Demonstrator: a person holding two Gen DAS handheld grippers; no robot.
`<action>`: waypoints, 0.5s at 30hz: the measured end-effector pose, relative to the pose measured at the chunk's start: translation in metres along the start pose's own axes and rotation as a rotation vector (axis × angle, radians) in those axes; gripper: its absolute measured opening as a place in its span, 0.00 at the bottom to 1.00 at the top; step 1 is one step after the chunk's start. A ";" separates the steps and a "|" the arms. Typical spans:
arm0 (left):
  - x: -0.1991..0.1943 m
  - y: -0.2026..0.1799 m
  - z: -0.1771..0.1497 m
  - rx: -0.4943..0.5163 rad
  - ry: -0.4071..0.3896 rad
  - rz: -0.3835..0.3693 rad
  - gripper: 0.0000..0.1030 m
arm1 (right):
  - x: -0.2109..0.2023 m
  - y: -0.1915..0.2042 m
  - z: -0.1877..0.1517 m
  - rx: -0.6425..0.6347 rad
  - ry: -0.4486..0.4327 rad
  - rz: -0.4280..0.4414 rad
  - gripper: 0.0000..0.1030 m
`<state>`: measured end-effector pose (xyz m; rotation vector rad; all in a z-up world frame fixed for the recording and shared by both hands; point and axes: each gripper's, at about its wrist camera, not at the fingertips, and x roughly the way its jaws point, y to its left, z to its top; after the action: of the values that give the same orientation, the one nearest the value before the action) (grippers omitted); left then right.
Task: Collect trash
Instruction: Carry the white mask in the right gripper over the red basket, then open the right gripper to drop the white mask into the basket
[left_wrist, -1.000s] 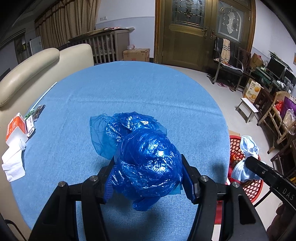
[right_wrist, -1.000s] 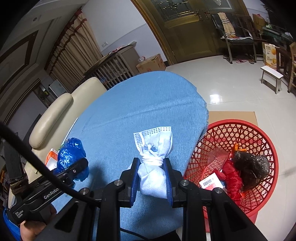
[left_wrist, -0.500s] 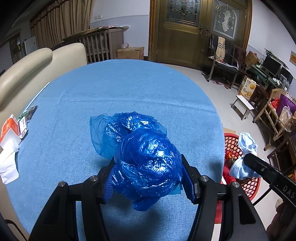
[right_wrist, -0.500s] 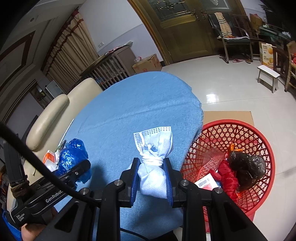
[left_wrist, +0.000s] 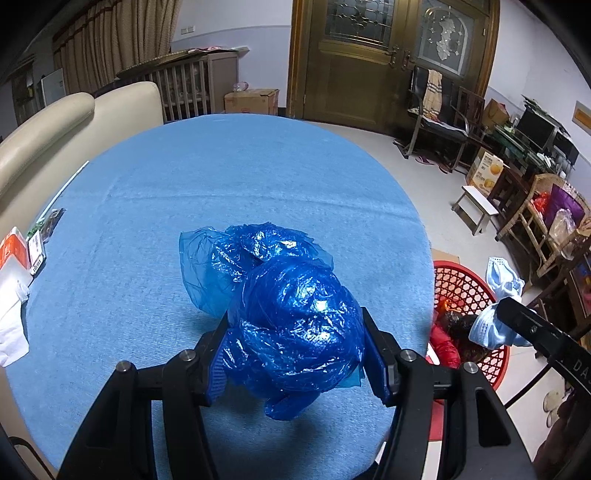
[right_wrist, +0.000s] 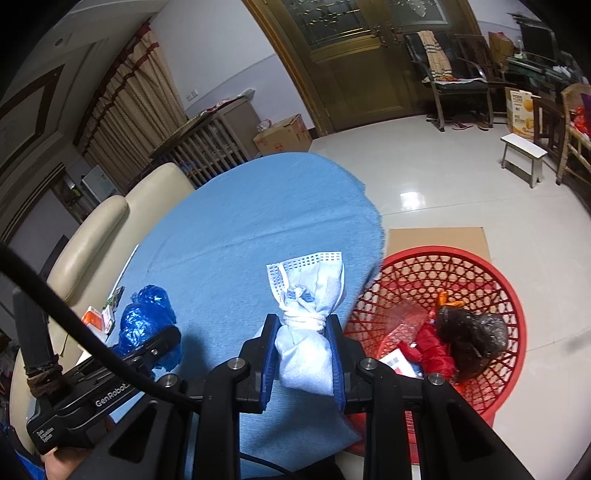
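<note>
The left gripper (left_wrist: 295, 354) is clamped on a crumpled blue plastic bag (left_wrist: 291, 321), held above the near part of the blue-covered table (left_wrist: 229, 177). The right gripper (right_wrist: 304, 354) is closed tight on a knotted, rolled-up face mask (right_wrist: 306, 332), held over the table's right edge just beside the red basket (right_wrist: 461, 266) on the floor. The basket already holds a dark bag (right_wrist: 471, 334) and red wrappers (right_wrist: 430, 347), while white tissue (left_wrist: 13, 325) and an orange packet (left_wrist: 11, 247) lie at the table's left edge.
</note>
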<state>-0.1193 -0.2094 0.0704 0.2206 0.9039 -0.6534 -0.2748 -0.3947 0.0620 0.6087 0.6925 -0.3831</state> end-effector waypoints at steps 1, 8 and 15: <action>-0.002 0.000 0.001 0.004 -0.007 -0.003 0.61 | -0.001 -0.004 0.000 0.008 -0.002 -0.006 0.26; -0.003 -0.014 -0.004 0.054 -0.012 -0.024 0.61 | -0.009 -0.052 -0.014 0.077 -0.001 -0.090 0.26; 0.000 -0.039 0.000 0.121 -0.008 -0.040 0.61 | -0.019 -0.084 -0.007 0.125 -0.017 -0.134 0.26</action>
<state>-0.1431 -0.2406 0.0736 0.3086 0.8638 -0.7461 -0.3352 -0.4520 0.0373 0.6784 0.6986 -0.5590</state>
